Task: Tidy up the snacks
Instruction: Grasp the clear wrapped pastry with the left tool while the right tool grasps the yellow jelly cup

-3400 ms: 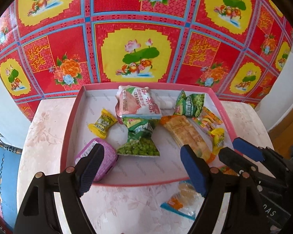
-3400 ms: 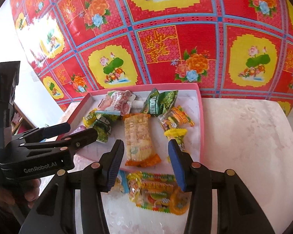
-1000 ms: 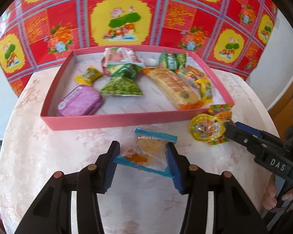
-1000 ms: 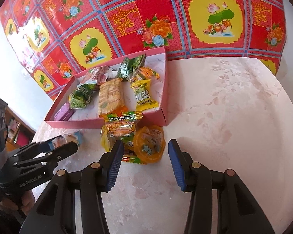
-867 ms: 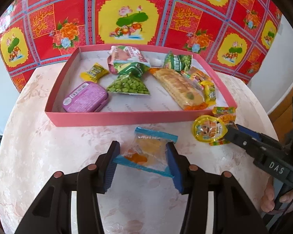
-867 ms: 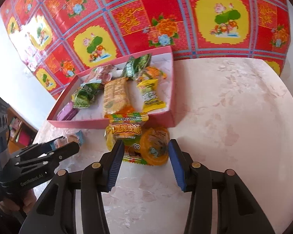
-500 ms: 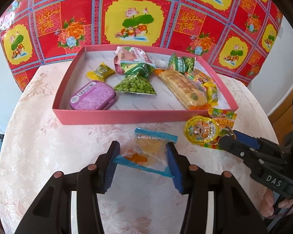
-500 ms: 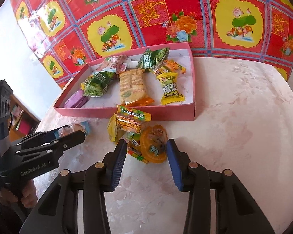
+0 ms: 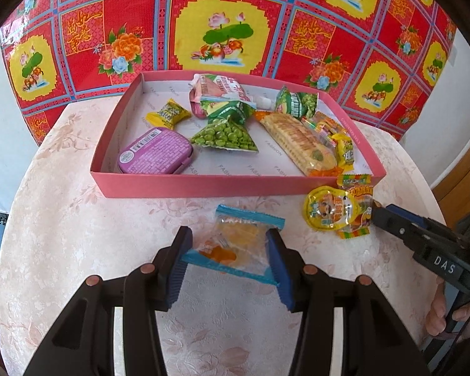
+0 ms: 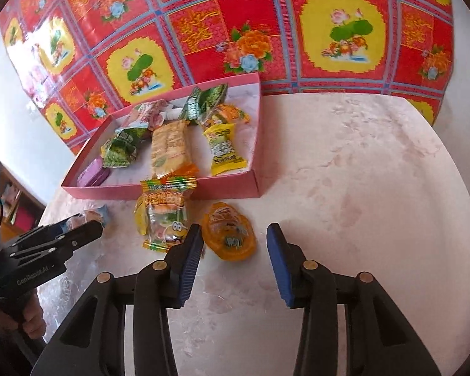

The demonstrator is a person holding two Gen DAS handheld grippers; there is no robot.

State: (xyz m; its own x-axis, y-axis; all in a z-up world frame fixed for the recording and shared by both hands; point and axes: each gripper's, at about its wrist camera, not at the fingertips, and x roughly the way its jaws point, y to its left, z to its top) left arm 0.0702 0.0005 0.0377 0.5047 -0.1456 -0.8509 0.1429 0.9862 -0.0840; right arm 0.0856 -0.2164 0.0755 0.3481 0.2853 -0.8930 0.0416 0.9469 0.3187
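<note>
- Snacks are what I am sorting: most already lie in the pink box (image 9: 203, 185), and three are left out on the counter (image 9: 62, 219) just in front of its near wall.
- Nearest my left claw (image 9: 228, 260) is the clear packet with blue ends (image 9: 235, 244). It sits between the two blue pads, which look to be touching its side edges, so I judge I have it pinched or nearly so; whether it is off the counter I cannot tell.
- I hold it by the edges because the film is thin and slippery, and a squeeze across the middle would crush what is inside.
- My right claw (image 10: 232, 250) is spread wide and grips nothing. The orange jelly cup (image 10: 228, 232) lies flat between its pads, closer to the left one and clear of the right, placed so that closing would catch the rim.
- Beside the cup the gummy bag (image 10: 163, 216) leans with its top against the box wall; it may drag along if I close carelessly.
- Inside the box a purple tin (image 9: 155, 155), a pea bag (image 9: 225, 134), a long cracker pack (image 9: 300, 144) and small yellow candies fill the middle and right, so the bare front-left floor seems the easiest landing spot.
- Behind the box hangs a red and yellow flowered cloth (image 9: 222, 31).
</note>
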